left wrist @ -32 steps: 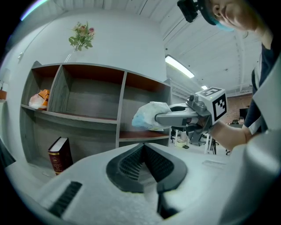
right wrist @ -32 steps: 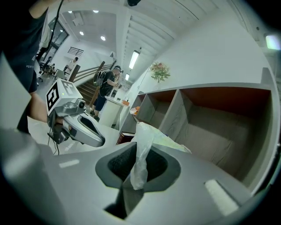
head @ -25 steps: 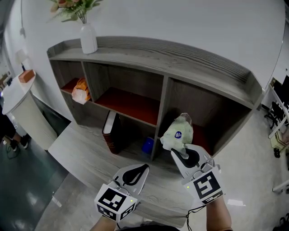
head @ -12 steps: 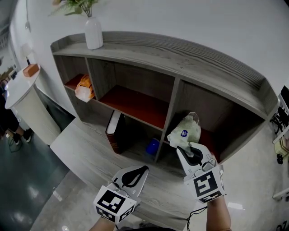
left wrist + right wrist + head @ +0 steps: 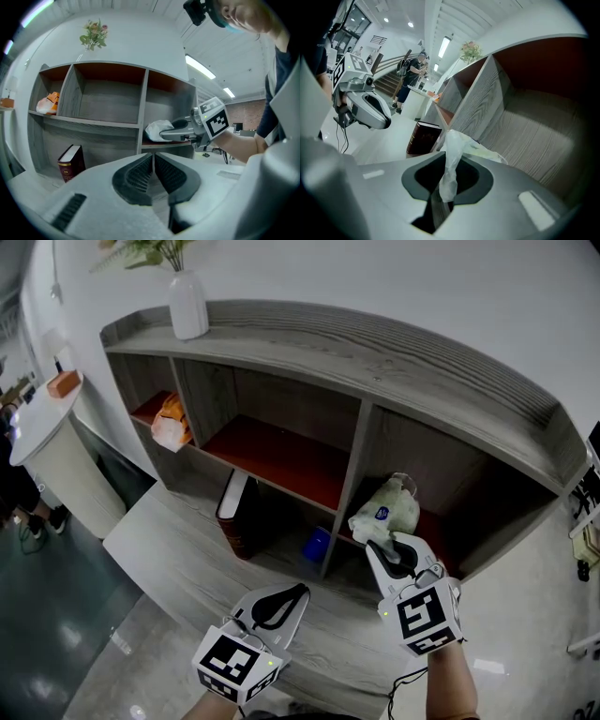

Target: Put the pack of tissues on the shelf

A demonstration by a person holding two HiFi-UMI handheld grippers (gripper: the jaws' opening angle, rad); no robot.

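The pack of tissues [image 5: 386, 512], pale green in a thin clear wrapper with a blue sticker, hangs at the mouth of the lower right compartment of the grey wooden shelf [image 5: 375, 362], just above its red board. My right gripper [image 5: 387, 547] pinches the wrapper's loose end [image 5: 451, 159] between its jaws, which are opening slightly. From the left gripper view, the pack [image 5: 158, 130] sits over that board's front edge. My left gripper [image 5: 298, 592] is low in front of the shelf, shut and empty.
A dark red book [image 5: 234, 517] and a blue object [image 5: 314, 543] stand in the bottom compartments. An orange bag [image 5: 169, 423] lies on the far left shelf and a white vase [image 5: 187, 304] stands on top. A white round table [image 5: 37, 418] stands at left.
My right gripper has carried the pack to the right and deeper toward the lower right compartment. The left gripper has stayed where it was.
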